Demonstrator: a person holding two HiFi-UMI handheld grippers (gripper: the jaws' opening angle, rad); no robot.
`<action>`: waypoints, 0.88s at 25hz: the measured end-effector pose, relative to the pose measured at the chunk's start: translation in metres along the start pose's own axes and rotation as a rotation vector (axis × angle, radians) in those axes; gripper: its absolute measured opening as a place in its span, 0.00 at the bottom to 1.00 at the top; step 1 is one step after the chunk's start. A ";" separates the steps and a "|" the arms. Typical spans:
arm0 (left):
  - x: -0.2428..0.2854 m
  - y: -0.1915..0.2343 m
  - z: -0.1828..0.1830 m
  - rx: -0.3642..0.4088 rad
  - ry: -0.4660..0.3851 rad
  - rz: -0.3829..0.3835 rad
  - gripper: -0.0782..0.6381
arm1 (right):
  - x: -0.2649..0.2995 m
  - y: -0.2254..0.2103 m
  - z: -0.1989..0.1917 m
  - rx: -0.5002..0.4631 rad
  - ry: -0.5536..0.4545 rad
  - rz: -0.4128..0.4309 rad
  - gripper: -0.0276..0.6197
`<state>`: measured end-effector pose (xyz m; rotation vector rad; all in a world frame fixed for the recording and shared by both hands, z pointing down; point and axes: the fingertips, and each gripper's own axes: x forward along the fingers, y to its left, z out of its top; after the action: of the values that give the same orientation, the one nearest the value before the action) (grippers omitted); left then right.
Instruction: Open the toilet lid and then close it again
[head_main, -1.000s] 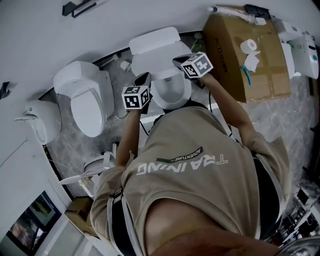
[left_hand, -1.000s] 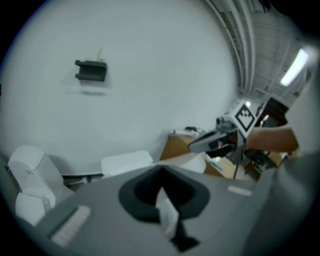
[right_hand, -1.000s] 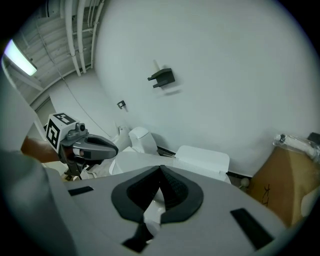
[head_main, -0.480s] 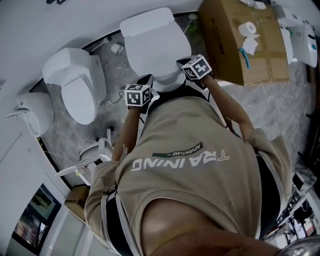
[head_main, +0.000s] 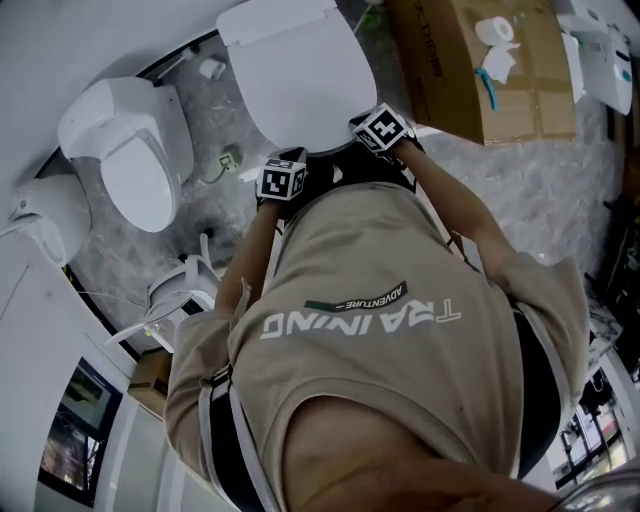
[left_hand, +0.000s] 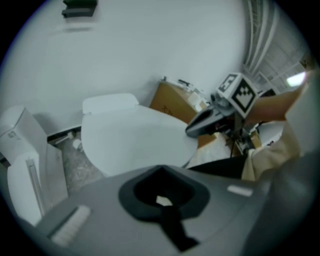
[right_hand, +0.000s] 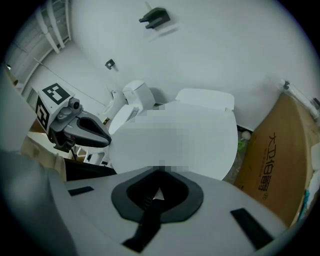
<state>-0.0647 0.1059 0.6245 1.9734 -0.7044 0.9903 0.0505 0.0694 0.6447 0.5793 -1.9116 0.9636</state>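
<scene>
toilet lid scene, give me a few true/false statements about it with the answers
1. The toilet lid lies down over the bowl. True.
2. A cardboard box stands beside this toilet, with a paper roll on top. True.
3. Both grippers are at the lid's hinge end, by the wall. False: the left gripper and the right gripper are at its front edge, on the person's side.
4. This is the only toilet in view. False: a second toilet stands on the other side from the box, its lid also down.
</scene>
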 end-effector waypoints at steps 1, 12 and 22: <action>0.005 0.000 -0.005 -0.001 0.019 -0.006 0.12 | 0.005 0.000 -0.005 -0.001 0.019 0.001 0.06; 0.054 0.005 -0.050 -0.022 0.171 -0.058 0.12 | 0.055 -0.006 -0.049 0.033 0.130 0.040 0.06; 0.097 0.017 -0.097 -0.080 0.269 -0.091 0.12 | 0.099 -0.016 -0.088 0.070 0.181 0.070 0.06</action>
<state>-0.0624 0.1672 0.7488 1.7449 -0.4930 1.1276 0.0579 0.1296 0.7637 0.4520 -1.7519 1.0938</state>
